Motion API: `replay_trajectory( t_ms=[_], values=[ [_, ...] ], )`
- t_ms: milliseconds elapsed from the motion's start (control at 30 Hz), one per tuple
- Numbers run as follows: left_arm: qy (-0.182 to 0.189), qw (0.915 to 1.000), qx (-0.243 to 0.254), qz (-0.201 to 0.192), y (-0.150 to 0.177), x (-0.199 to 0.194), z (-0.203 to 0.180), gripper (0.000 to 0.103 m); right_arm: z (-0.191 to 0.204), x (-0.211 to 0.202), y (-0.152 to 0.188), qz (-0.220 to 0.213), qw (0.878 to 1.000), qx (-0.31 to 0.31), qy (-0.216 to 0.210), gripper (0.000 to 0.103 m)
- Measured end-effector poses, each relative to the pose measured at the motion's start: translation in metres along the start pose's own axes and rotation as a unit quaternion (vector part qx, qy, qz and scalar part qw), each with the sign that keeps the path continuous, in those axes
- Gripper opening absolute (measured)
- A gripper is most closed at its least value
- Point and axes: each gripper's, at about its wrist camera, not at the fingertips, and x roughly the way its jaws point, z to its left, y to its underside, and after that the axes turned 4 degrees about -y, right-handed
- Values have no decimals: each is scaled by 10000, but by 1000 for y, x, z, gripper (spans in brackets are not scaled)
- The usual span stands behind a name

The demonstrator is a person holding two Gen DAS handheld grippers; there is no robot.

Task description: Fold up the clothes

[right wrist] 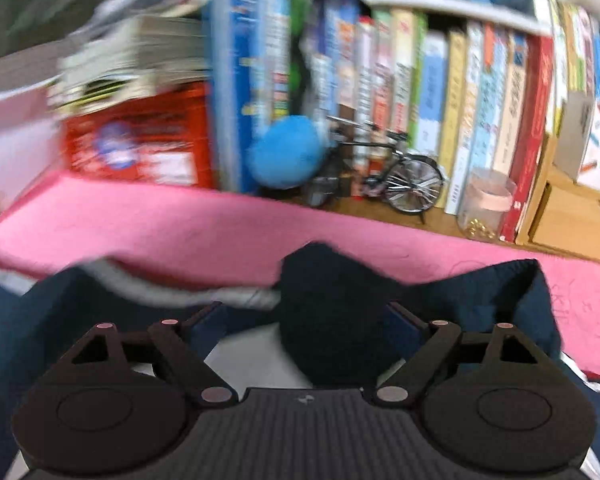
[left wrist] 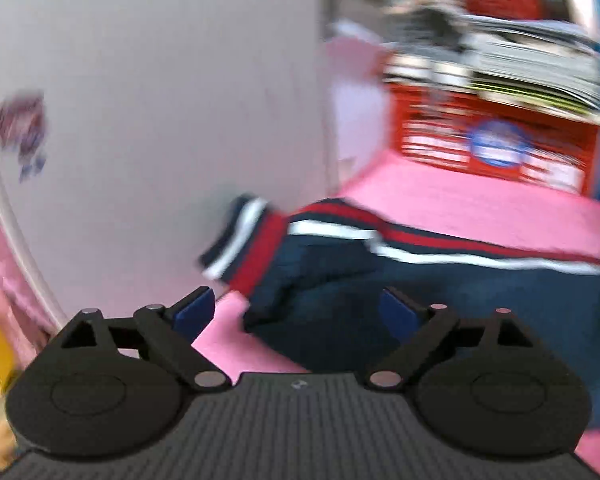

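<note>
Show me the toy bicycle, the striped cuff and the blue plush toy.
toy bicycle [right wrist: 414,182], right wrist view, on its spoked wheel.
striped cuff [left wrist: 240,236], left wrist view, on its white stripe.
blue plush toy [right wrist: 286,152], right wrist view, on its round body.

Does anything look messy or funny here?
Yes. The navy top lies rumpled on the pink cloth, its striped cuff flipped up. A bunched fold pokes up between the right gripper's open fingers.
</note>
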Motion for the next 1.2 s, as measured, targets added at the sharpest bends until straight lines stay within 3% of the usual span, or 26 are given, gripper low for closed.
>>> replay_trajectory(
  t_ms=[167,200,233,300,400,500,567,633,733,800,900,1067,1200],
  values=[
    [-253,9949,-696,687,0,43,16,94,20,-54,25,-143,9987,-487,-11,89],
    [-257,9950,-739,626,-3,45,16,88,21,-64,30,-163,9987,-477,-20,90],
    [-214,9953,-771,541,-6,46,15,81,21,-71,34,-172,9989,-437,-24,91],
    [-172,9960,-755,441,-11,48,10,44,19,-81,43,-165,9993,-332,-12,91],
    [-212,9974,-669,150,-22,40,0,18,17,-88,53,-113,9997,-192,63,91],
    [-557,9934,-378,-930,-39,4,-15,17,16,-91,60,-25,10000,-65,58,91],
    [-821,9818,-130,-1707,-51,-22,-26,17,18,-89,61,53,9999,-27,-95,91],
    [-991,9713,151,-2155,-68,-37,-34,17,24,-85,57,114,9994,-50,-320,91],
    [-1159,9686,311,-2177,-86,-37,-38,18,49,-74,45,126,9970,-243,-719,88],
    [-1241,9699,432,-2048,-87,-28,-39,18,71,-58,34,232,9929,-357,-1109,68],
    [-1216,9745,509,-1816,-82,-14,-41,18,108,-26,21,560,9859,-404,-1522,51],
    [-1092,9810,472,-1531,-80,7,-53,18,175,20,8,505,9817,-1041,-1509,51],
    [-776,9844,319,-1547,-84,-8,-51,18,194,41,-14,643,9803,-854,-1660,51]
  ],
)
